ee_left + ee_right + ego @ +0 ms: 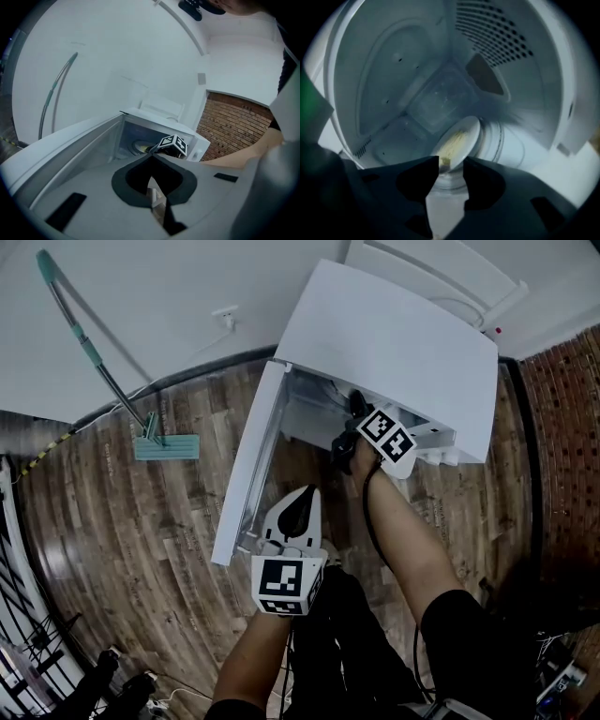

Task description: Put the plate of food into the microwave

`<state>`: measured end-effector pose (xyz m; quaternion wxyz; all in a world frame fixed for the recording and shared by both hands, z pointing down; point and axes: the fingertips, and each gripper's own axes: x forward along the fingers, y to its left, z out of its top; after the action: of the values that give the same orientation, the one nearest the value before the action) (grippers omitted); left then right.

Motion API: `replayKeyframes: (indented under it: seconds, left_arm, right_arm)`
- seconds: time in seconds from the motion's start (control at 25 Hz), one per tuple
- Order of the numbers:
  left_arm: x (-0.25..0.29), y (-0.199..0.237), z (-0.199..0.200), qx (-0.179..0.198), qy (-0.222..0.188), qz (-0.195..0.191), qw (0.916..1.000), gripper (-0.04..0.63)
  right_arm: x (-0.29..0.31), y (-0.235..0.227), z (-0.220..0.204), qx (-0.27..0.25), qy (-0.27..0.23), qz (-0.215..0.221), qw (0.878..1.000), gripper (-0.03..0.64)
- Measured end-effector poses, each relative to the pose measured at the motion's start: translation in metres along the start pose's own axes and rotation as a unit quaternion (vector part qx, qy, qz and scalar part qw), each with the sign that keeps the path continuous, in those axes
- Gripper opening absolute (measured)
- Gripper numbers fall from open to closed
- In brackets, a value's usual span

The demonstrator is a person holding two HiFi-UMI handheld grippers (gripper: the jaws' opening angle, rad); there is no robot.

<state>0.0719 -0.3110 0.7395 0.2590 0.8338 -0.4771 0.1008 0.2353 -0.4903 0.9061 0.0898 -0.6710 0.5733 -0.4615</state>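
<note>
**Left gripper (pixel 304 495) idle by the open door (pixel 246 465), jaws together, empty; right gripper (pixel 451 161) reaching into the microwave (pixel 394 343).**
Right jaws stand part open, astride the near rim of the plate of food (pixel 458 139) without pinching it. The plate lies on the glass turntable (pixel 508 140). Hazard: a skewed withdrawal could hook the rim, dragging or tipping the plate. No brand or writing legible.
</note>
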Motion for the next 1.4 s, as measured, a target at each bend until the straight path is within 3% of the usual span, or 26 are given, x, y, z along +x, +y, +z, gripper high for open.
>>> replayKeyframes:
  seconds: [0.16, 0.36, 0.44, 0.56, 0.72, 0.76, 0.84, 1.0, 1.4]
  left_arm:
    - [-0.005, -0.001, -0.005, -0.003, 0.002, 0.002, 1.0000, 0.000]
    - [-0.016, 0.005, -0.013, -0.020, 0.005, 0.016, 0.9997, 0.000]
    - [-0.019, 0.006, -0.016, -0.020, 0.007, 0.019, 0.9996, 0.000]
    - [-0.022, 0.006, -0.019, -0.018, 0.007, 0.020, 0.9996, 0.000]
    - [-0.026, 0.002, -0.017, -0.020, 0.005, 0.019, 0.9996, 0.000]
    - [-0.027, 0.000, -0.014, -0.021, 0.005, 0.019, 0.9996, 0.000]
    - [-0.031, -0.003, -0.007, -0.022, 0.005, 0.019, 0.9996, 0.000]
    - [-0.040, -0.009, 0.025, -0.015, -0.003, 0.023, 0.9996, 0.000]
    - [-0.085, -0.057, 0.156, 0.004, -0.031, 0.025, 0.9992, 0.000]
  right_arm:
    - [-0.001, 0.001, -0.001, -0.176, 0.004, -0.065, 0.982, 0.294]
    - [-0.006, -0.008, 0.002, -0.234, -0.001, -0.124, 0.964, 0.336]
    - [-0.007, -0.011, 0.005, -0.271, -0.006, -0.152, 0.950, 0.348]
    - [-0.008, -0.010, 0.009, -0.302, -0.009, -0.165, 0.939, 0.350]
    - [-0.019, -0.003, 0.010, -0.272, -0.017, -0.122, 0.954, 0.346]
    - [-0.026, 0.001, 0.010, -0.266, -0.018, -0.106, 0.958, 0.316]
    - [-0.044, 0.008, 0.007, -0.260, -0.012, -0.083, 0.962, 0.026]
    - [-0.088, 0.040, -0.005, -0.254, 0.016, -0.007, 0.967, 0.014]
    - [-0.277, 0.153, 0.038, -0.285, 0.033, 0.101, 0.953, 0.012]
